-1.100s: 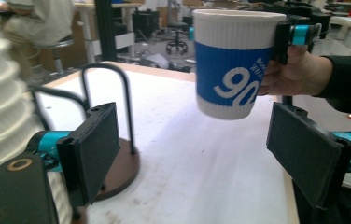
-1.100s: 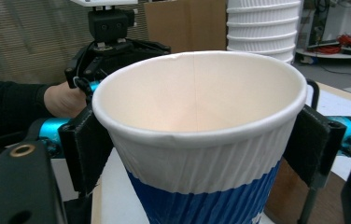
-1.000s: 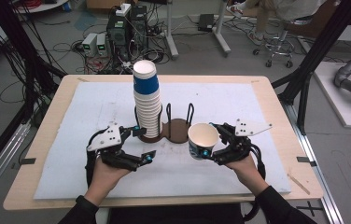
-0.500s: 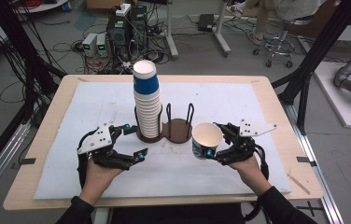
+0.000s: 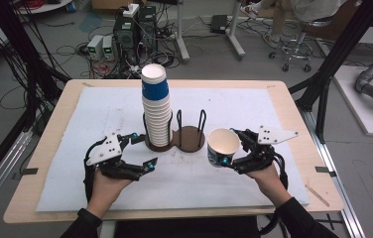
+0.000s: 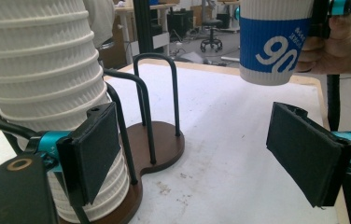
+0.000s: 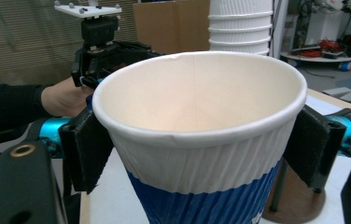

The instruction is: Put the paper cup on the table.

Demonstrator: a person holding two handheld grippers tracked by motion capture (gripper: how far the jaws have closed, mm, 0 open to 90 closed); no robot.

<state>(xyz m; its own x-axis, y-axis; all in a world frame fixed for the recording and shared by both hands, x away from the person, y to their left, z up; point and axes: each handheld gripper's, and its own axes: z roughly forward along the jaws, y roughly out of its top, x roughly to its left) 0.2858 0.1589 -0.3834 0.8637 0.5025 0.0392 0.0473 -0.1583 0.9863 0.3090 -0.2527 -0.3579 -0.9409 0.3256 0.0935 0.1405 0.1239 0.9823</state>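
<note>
A tall stack of white ribbed paper cups point(image 5: 155, 111) with a blue-banded top cup stands in the left ring of a brown two-ring cup holder point(image 5: 190, 139). My right gripper point(image 5: 230, 148) is shut on a single white-and-blue cup point(image 5: 222, 145), held off the table just right of the holder with its mouth up. In the right gripper view both pads point(image 7: 87, 149) press the sides of the cup point(image 7: 201, 140). My left gripper point(image 5: 144, 149) is open and empty, in front and left of the stack point(image 6: 43, 93). The held cup point(image 6: 271, 42) hangs beyond its jaws.
A white mat point(image 5: 274, 114) covers the wooden table point(image 5: 293, 89). The holder's right ring point(image 6: 157, 116) has nothing in it. Black frame posts, cables and computers stand on the floor behind the table. A stool point(image 5: 296, 49) is at the back right.
</note>
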